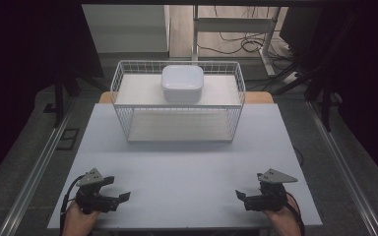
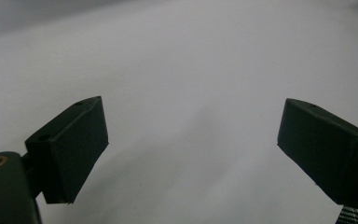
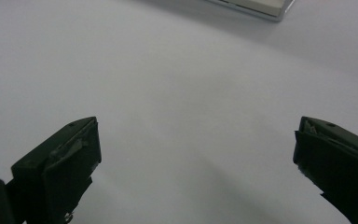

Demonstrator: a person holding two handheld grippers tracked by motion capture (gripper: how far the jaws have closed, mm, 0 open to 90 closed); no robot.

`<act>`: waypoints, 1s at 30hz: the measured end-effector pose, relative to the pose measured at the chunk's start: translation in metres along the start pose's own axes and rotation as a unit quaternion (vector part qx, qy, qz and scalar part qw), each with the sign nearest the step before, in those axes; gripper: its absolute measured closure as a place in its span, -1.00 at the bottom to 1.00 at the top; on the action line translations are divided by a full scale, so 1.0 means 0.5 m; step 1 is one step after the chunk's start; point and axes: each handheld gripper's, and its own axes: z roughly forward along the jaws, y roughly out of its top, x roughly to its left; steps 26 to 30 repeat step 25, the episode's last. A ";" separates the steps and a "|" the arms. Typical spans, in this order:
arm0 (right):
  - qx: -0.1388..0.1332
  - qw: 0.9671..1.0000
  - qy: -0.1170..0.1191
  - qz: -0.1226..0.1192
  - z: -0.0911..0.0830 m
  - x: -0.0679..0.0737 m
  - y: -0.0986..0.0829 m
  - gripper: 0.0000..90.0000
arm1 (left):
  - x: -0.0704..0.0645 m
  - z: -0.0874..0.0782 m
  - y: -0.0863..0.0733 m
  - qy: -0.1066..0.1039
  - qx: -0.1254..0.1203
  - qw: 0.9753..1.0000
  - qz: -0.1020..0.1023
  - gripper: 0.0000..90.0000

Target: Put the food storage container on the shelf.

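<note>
A white wire basket (image 1: 123, 81) stands at the far middle of the pale table (image 1: 187, 162), with a shelf across its top. On that shelf sits a white lidded box (image 1: 181, 83) with rounded corners. My left gripper (image 1: 120, 191) rests at the near left corner of the table, open, nothing between its jaws. Its own view shows the gripper (image 2: 191, 140) over bare table. My right gripper (image 1: 241, 195) rests at the near right corner, also open and empty. In the right gripper view the gripper (image 3: 196, 154) faces bare table, and the basket's base edge (image 3: 261, 8) crosses the top.
Metal rails (image 1: 39, 162) run along both sides of the table over grey floor. Behind the basket stand a desk frame (image 1: 236, 24) and loose cables (image 1: 241, 44). A wide stretch of bare table lies between the grippers and the basket.
</note>
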 end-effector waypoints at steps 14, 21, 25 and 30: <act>0.039 0.999 0.001 0.015 0.000 -0.003 -0.035 -0.99 | 0.012 0.013 -0.012 -0.006 0.035 0.999 -0.022 -0.85; 0.070 0.997 0.007 0.021 0.010 -0.004 -0.045 -1.00 | 0.018 0.014 -0.013 -0.010 0.038 0.999 -0.034 -0.85; 0.075 0.997 0.005 0.020 0.012 -0.003 -0.045 -1.00 | 0.019 0.015 -0.013 -0.011 0.039 0.998 -0.037 -0.84; 0.075 0.997 0.005 0.020 0.012 -0.003 -0.045 -1.00 | 0.019 0.015 -0.013 -0.011 0.039 0.998 -0.037 -0.84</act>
